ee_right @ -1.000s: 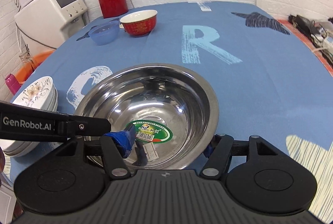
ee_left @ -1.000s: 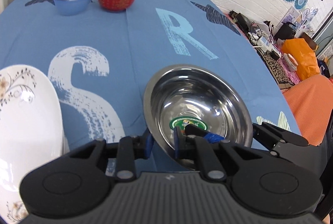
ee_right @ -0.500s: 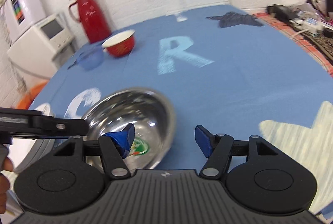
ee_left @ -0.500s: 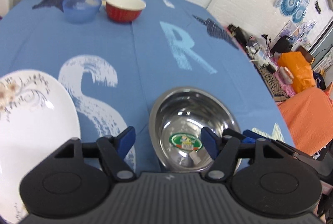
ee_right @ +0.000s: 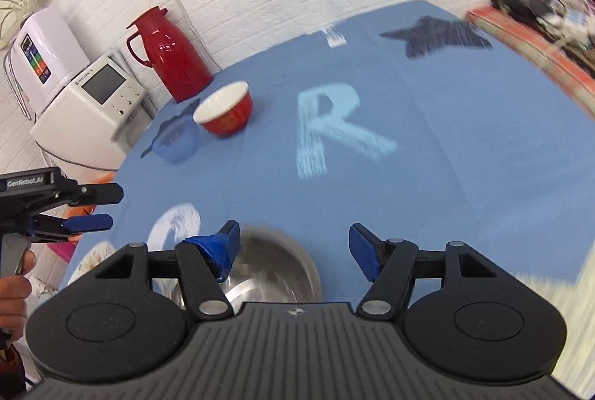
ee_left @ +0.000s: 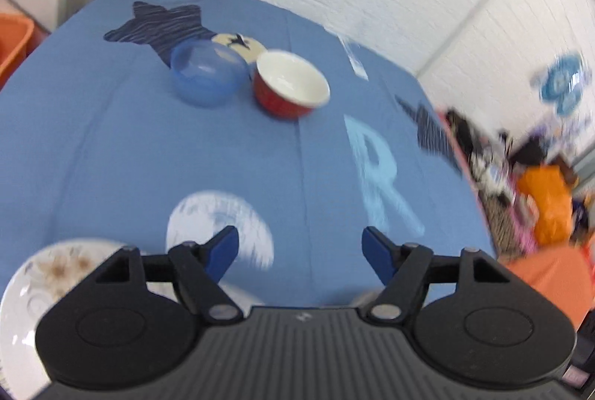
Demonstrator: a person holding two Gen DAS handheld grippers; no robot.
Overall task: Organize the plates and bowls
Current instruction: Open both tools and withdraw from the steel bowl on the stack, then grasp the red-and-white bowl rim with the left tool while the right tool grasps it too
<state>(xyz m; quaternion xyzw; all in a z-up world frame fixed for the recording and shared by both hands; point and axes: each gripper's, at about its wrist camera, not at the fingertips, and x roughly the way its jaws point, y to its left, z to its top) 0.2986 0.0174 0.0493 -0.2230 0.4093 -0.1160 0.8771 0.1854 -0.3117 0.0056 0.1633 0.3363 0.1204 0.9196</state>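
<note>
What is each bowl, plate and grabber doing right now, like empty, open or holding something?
left gripper: open, holding nothing.
right gripper: open, holding nothing.
steel bowl: upright on the cloth, free of both grippers.
red bowl: upright, looks empty.
blue bowl: upright beside the red bowl; contents unclear.
white plates: stacked at the table's edge, blurred.
red jug: upright, lid on.

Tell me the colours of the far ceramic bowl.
Red outside, white inside; the bowl shows best in the left wrist view.
</note>
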